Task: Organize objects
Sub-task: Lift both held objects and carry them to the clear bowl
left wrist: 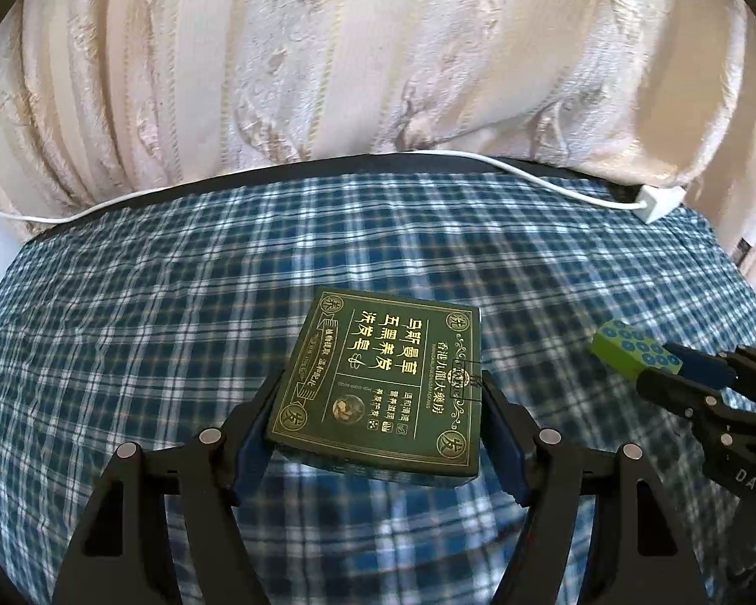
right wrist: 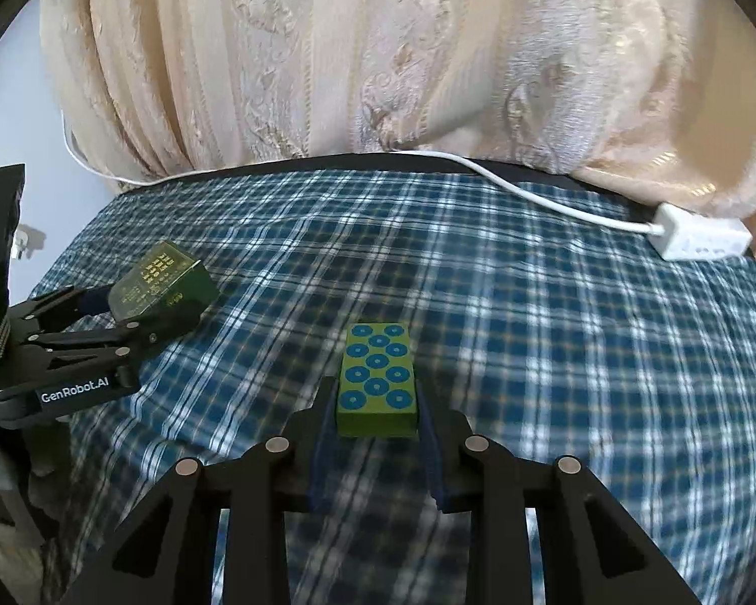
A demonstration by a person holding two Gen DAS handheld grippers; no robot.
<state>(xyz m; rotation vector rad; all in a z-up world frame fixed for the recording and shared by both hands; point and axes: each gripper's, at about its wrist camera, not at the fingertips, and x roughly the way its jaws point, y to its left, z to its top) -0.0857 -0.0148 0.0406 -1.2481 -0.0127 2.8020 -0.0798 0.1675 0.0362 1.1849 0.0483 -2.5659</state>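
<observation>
My left gripper (left wrist: 378, 383) is shut on a flat dark green box (left wrist: 383, 378) with gold lettering, held a little above the blue plaid cloth (left wrist: 126, 327). My right gripper (right wrist: 375, 393) is shut on a green block (right wrist: 378, 378) with blue dots, also held over the cloth. In the left wrist view the right gripper (left wrist: 645, 360) and the green block (left wrist: 630, 348) show at the right. In the right wrist view the left gripper (right wrist: 141, 302) and the green box (right wrist: 164, 282) show at the left.
A cream patterned curtain (left wrist: 353, 60) hangs behind the far edge of the cloth-covered surface. A white cable (right wrist: 529, 191) runs along that edge to a white power strip (right wrist: 700, 239) at the far right.
</observation>
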